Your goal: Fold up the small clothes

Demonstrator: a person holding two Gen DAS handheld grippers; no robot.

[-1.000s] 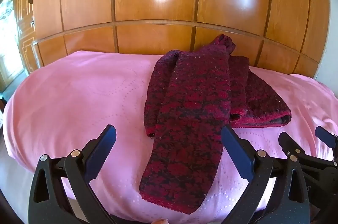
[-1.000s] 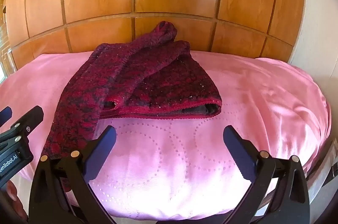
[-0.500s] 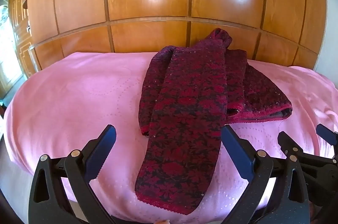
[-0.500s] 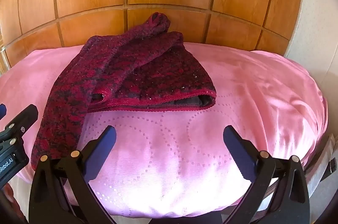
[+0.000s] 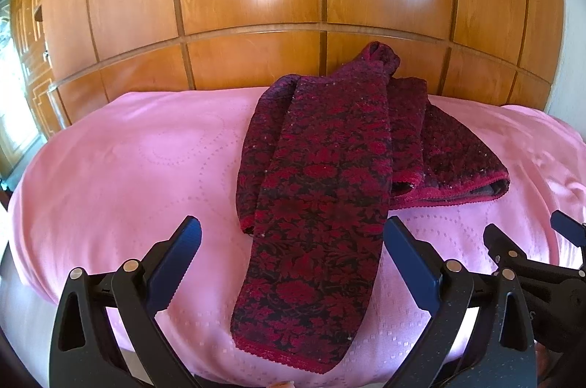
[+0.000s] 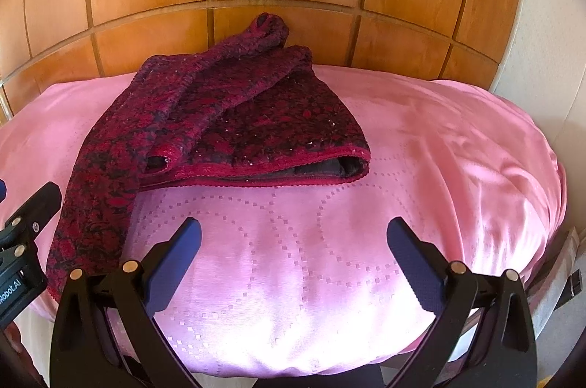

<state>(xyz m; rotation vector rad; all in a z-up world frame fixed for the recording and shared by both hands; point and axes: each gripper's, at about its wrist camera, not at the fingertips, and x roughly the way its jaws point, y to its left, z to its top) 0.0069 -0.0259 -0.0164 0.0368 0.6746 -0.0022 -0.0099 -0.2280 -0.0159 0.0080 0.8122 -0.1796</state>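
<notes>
A dark red and black patterned knit garment [image 5: 329, 175] lies on a pink bedspread [image 5: 128, 175]. One long part runs toward the near edge; its hem [image 5: 289, 357] lies close to my left gripper. The folded body with a red hem [image 6: 263, 139] lies to the right. My left gripper [image 5: 293, 241] is open and empty, just above the long part. My right gripper [image 6: 293, 241] is open and empty over bare bedspread [image 6: 439, 168], in front of the garment's hem. Each gripper shows at the edge of the other's view.
A glossy wooden panelled wardrobe [image 5: 256, 3] stands right behind the bed. The bedspread drops off at the near edge [image 6: 293, 351] and at the right side. A window [image 5: 11, 77] is at far left.
Both grippers have drawn back and risen slightly, so the garment sits a little farther off in both views. The garment has not moved. Both grippers stay open.
</notes>
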